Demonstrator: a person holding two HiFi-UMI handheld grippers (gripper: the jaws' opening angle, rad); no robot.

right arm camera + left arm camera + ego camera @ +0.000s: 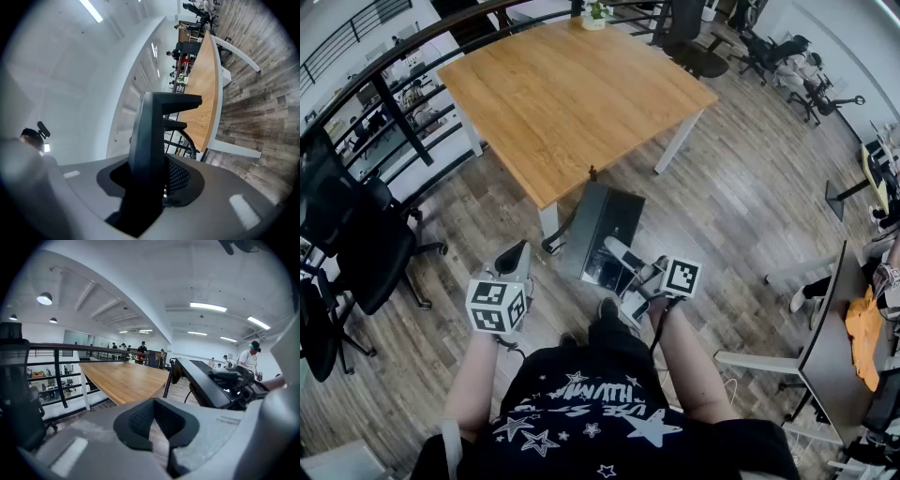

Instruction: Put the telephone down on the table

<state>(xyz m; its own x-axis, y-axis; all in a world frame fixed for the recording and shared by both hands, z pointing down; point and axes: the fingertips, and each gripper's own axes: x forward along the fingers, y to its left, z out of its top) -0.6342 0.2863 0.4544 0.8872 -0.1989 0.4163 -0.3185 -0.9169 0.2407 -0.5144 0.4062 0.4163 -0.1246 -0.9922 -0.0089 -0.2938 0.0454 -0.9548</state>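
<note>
Clearly not yet at the table: the telephone (602,230) hangs in the right gripper (621,255), over the floor (741,187).

The jaws of the right gripper (154,183) are clamped on one edge of the telephone (147,140), which stands dark and narrow between them. The left gripper (514,255) is just beside it on the left; its jaws (157,423) stand a little apart with nothing between, only floor behind the gap. The telephone's long side runs away from the person, toward the near corner of the table (572,94). The table top lies ahead of the jaws and, I judge, the right hand must carry the telephone (206,380) forward over this edge before lowering it.
</note>
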